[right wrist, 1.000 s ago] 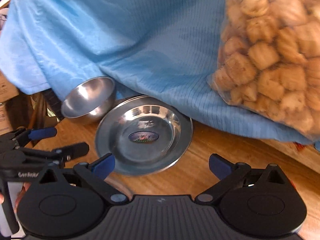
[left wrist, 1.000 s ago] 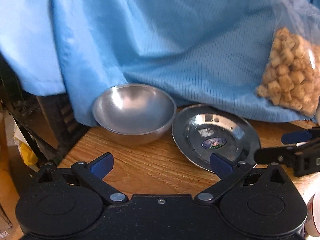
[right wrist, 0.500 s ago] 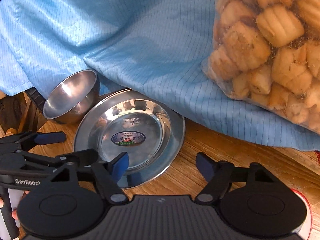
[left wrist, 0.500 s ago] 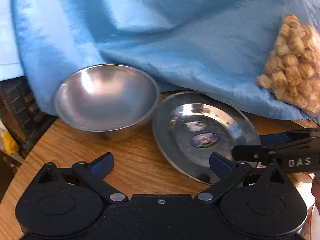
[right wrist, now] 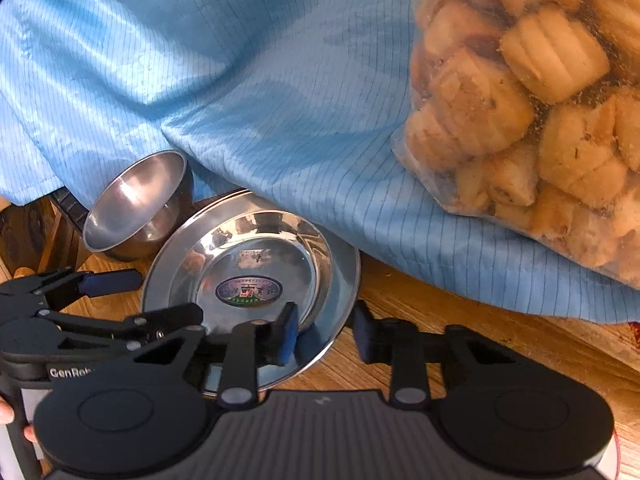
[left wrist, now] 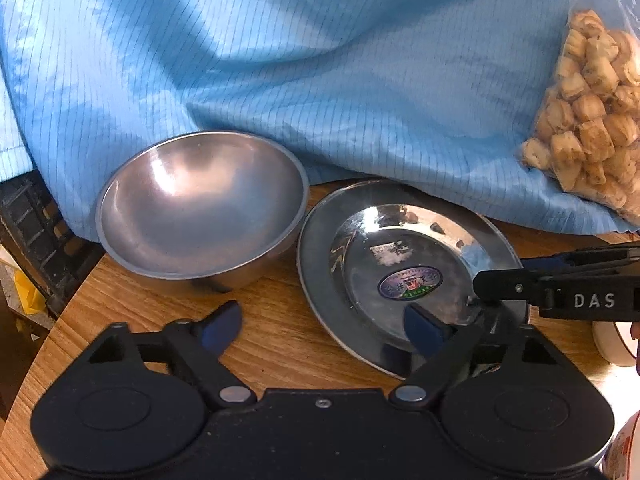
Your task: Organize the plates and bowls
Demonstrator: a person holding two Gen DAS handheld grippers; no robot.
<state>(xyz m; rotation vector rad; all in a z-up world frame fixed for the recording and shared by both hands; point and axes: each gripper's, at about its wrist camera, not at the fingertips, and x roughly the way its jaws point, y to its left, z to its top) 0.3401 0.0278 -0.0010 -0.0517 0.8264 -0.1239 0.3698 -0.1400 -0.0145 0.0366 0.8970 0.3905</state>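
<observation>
A steel bowl stands on the wooden table, left of a steel plate with an oval sticker. Both also show in the right wrist view, the bowl and the plate. My left gripper is open, low over the table in front of the bowl and plate, its right finger over the plate's near rim. My right gripper is partly closed, its jaws standing either side of the plate's near right rim, not clamped. The right gripper's finger reaches in over the plate's right side.
A blue cloth hangs behind the dishes and touches their far edges. A clear bag of biscuits rests on it at right. A dark crate is off the table's left edge. A white cup stands at far right.
Both grippers moved forward toward the dishes. The right gripper's jaws narrowed around the plate's near rim. The left gripper stayed open.
</observation>
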